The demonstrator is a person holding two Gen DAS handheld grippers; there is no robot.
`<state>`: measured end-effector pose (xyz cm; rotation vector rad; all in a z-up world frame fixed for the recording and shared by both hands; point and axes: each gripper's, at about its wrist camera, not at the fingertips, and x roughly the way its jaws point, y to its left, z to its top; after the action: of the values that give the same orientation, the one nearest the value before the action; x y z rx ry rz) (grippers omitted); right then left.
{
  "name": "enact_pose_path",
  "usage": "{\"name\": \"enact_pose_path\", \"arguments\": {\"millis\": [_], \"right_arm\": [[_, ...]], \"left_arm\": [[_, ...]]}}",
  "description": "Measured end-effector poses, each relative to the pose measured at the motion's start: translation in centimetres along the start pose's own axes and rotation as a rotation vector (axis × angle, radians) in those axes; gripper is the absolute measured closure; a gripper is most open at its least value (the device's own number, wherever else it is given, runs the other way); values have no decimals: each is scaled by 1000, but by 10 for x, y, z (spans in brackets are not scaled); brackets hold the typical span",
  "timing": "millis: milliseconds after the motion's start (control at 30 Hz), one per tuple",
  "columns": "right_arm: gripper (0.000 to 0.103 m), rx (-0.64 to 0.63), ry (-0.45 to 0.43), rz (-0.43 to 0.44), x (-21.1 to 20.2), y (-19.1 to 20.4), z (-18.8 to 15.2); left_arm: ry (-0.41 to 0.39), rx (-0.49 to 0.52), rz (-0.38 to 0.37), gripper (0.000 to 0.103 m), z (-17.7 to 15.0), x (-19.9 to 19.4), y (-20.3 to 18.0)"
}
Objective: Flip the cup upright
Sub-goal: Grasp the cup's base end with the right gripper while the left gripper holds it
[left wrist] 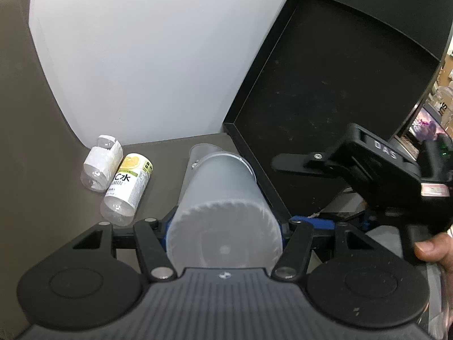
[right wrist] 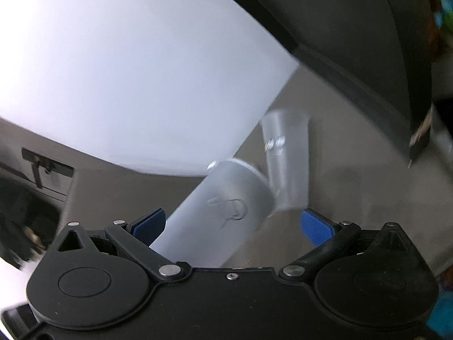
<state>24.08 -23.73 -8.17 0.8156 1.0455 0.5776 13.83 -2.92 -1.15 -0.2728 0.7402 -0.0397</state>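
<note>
Frosted, translucent plastic makes up the cup (left wrist: pixel 223 212), which lies nearly horizontal in the left tool (left wrist: pixel 225 226). Its closed ribbed base faces the left wrist camera and its rim points toward the back of the surface (left wrist: pixel 167 167), beside a black tray (left wrist: pixel 325 99) that leans up along the right edge. The left tool's blue pads press the cup's sides near the base, so it is closed on the cup. Nothing can be made out inside the cup through its cloudy wall.

A second, smaller clear cup (left wrist: pixel 202 150) shows just past the first one's rim; whether the two touch cannot be told. In the right wrist view this smaller cup (right wrist: pixel 286 161) is blurred, and the held cup (right wrist: pixel 226 212) crosses below it.

Two small bottles lie on their sides near the back left corner, touching each other: a white-wrapped bottle (left wrist: pixel 100 167) and a yellow-labelled bottle (left wrist: pixel 127 187). Their contents cannot be judged.

The right tool (right wrist: pixel 232 226) has its blue pads spread wide apart and holds nothing; the held cup passes between them, nearer the left pad. In the left view, the right tool (left wrist: pixel 368 167) hangs over the tray, partly cut off at the frame's edge, with a fingertip (left wrist: pixel 430 250) on its handle.
</note>
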Motion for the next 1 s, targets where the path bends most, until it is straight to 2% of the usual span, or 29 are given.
{"name": "enact_pose_path", "arguments": {"millis": [133,367,667,1000], "right_arm": [[0,122,50,51,8,-8,-10],[0,247,122,118,18,-15,-31],[0,292,134,136,24,-17,-38],[1,333,156,140,28,-34,-41]], "left_arm": [[-8,-29,-12,43,-6,-8,3],[-14,-54,-35,43,-14,-20,4],[4,-63,-89,42,-30,-27,-11],[29,-59,-125,42,-43,-35,-10]]}}
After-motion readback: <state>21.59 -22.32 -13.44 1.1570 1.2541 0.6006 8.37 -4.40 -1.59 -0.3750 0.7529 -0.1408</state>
